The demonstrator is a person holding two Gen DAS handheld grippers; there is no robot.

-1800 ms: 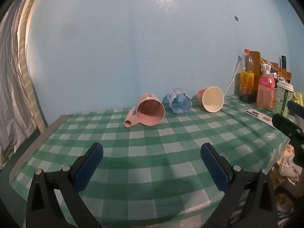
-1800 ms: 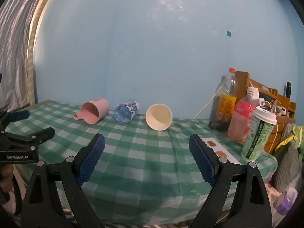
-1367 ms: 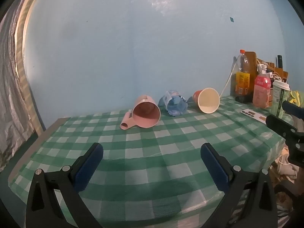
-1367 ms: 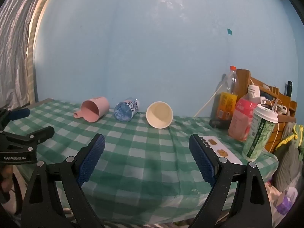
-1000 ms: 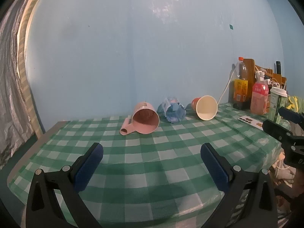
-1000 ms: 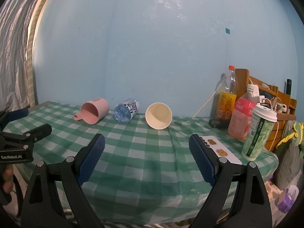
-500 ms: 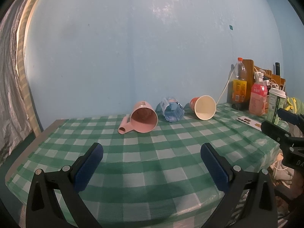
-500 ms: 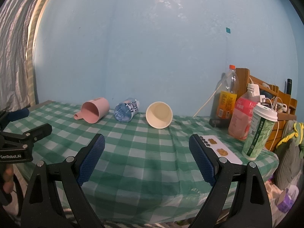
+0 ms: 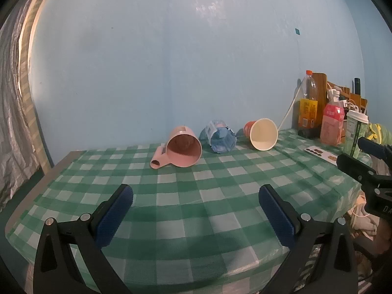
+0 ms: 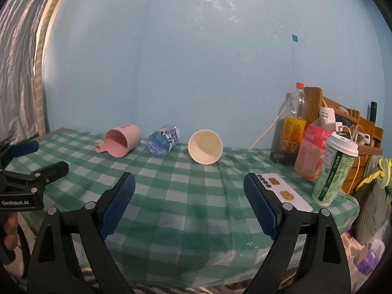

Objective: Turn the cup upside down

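Little changes since earlier: left gripper [image 9: 196, 203] and right gripper [image 10: 189, 196] stay spread, empty, at the near edge. Pink plastic cup [image 9: 183, 146], crinkled blue cup [image 9: 221, 140], smooth paper cup [image 9: 262, 134] lie sideways on checked cloth [image 9: 215, 191].

The tablecloth [image 9: 208, 196] looked like thin, slightly glossy plastic, creased at its edges. The pink mug [image 9: 182, 150] was smooth matt plastic, the cup [image 9: 262, 134] paper with a matt cream inside. The gripper pads [image 10: 117, 203] were rough, dotted blue rubber on matt black plastic arms with metal screws. The rack [image 10: 343, 120] was wood; the bottles [image 10: 291, 125] clear, shiny plastic.
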